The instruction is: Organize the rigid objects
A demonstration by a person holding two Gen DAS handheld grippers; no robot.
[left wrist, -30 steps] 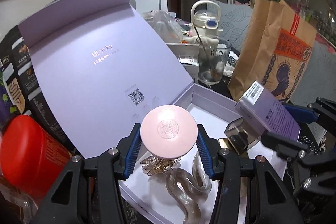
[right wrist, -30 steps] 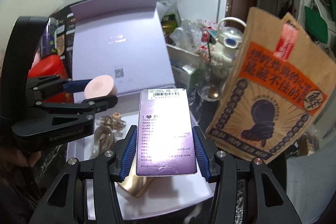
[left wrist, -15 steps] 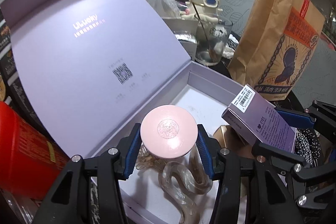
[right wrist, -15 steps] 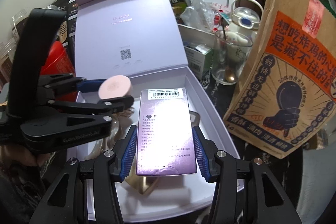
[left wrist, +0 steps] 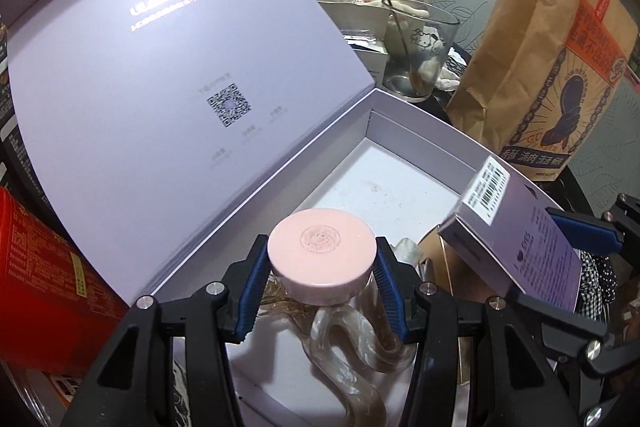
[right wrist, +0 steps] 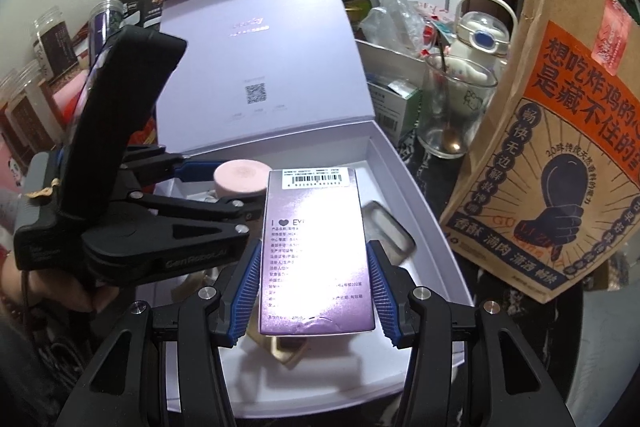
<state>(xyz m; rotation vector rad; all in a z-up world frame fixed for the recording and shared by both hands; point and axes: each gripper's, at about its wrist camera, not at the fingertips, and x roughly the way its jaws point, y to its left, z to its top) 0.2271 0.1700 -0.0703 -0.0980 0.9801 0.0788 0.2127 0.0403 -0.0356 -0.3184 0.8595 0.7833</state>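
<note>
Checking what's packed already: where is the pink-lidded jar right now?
The pink-lidded jar is clamped in the left gripper, above the open lavender box, left of the purple carton.

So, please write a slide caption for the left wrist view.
Left gripper holds a pink-capped jar over the open lilac box.

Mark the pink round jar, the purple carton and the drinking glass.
pink round jar (left wrist: 322, 251), left wrist view, on its flat lid.
purple carton (right wrist: 316, 251), right wrist view, on its printed face.
drinking glass (left wrist: 420, 51), left wrist view, on its wall.
</note>
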